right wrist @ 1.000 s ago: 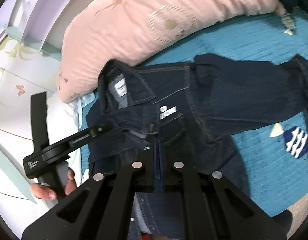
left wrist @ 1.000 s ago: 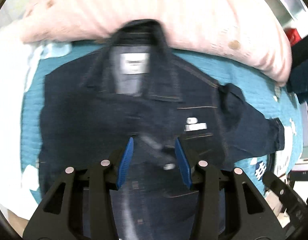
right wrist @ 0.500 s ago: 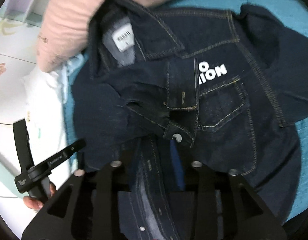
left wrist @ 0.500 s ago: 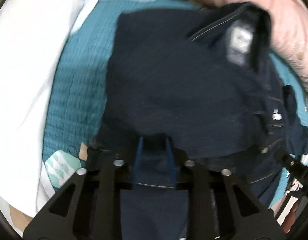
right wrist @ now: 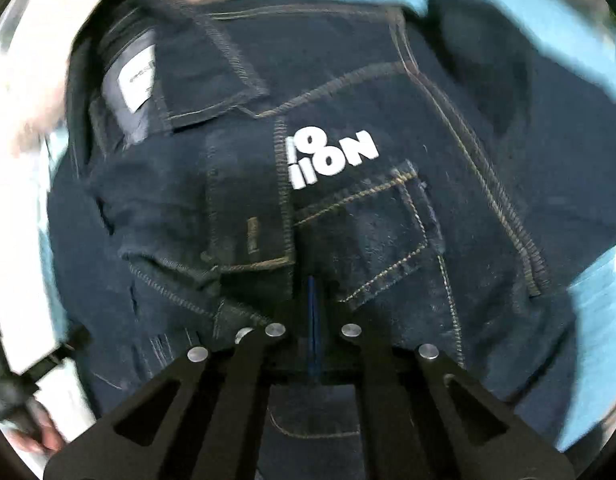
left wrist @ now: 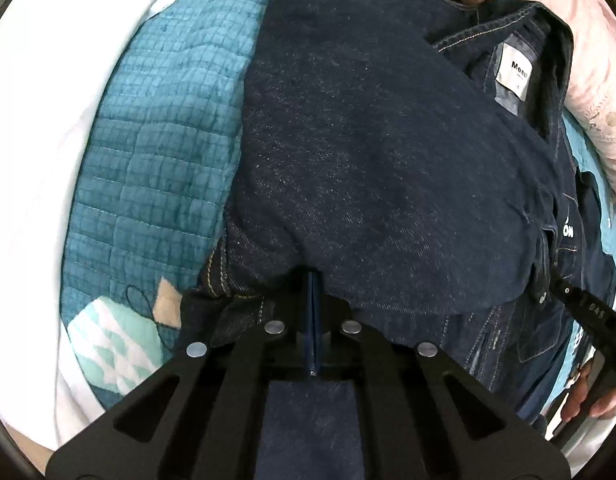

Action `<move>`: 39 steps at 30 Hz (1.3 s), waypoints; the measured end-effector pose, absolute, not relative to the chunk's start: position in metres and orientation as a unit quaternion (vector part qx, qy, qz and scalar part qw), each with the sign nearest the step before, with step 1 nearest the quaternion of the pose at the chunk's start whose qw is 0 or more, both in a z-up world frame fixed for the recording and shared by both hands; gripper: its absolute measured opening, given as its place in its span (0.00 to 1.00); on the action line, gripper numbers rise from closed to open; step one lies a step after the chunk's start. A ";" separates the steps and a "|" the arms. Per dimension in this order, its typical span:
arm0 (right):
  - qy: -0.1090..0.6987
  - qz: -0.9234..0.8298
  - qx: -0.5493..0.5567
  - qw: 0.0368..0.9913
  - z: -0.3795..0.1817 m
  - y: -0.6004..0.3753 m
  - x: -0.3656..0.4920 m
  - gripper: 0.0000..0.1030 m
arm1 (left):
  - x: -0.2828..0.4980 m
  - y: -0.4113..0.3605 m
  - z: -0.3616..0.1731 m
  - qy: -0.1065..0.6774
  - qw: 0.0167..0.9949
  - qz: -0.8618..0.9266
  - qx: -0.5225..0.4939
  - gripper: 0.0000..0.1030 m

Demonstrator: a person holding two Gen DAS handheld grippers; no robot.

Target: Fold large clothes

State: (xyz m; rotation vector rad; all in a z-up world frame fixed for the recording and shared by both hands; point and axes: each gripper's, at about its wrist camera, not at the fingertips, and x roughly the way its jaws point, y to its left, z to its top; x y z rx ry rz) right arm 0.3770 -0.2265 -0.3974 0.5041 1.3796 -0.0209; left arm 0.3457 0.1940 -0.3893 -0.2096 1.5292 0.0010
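Pinching the dark blue denim jacket (left wrist: 380,168) where it lies on the teal quilted bedspread (left wrist: 155,152), you have the left gripper (left wrist: 312,304) and right gripper (right wrist: 312,308) clamped on its near fabric, likely to carry the next fold toward the far collar.

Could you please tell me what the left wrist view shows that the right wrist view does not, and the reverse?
Only the left wrist view shows the plain denim panel folded over the jacket's side, the sailboat patch on the teal quilt, and a readable neck label.

Only the right wrist view shows the chest pocket and the white lettering nearly in full.

Both show the dark denim jacket, its collar, the quilt, and a gripper with its jaws shut at the denim.
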 end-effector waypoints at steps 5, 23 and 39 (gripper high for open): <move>0.618 0.010 0.231 0.751 -0.377 -0.229 0.377 0.00 | 0.350 0.194 -0.387 0.696 0.712 0.007 -0.095 0.02; 0.527 0.020 0.252 0.811 -0.247 -0.277 0.317 0.77 | 0.292 0.104 -0.277 0.642 0.766 -0.008 -0.035 0.47; 0.494 -0.049 0.285 0.820 -0.223 -0.405 0.238 0.78 | 0.270 -0.041 -0.248 0.619 0.781 -0.075 -0.008 0.58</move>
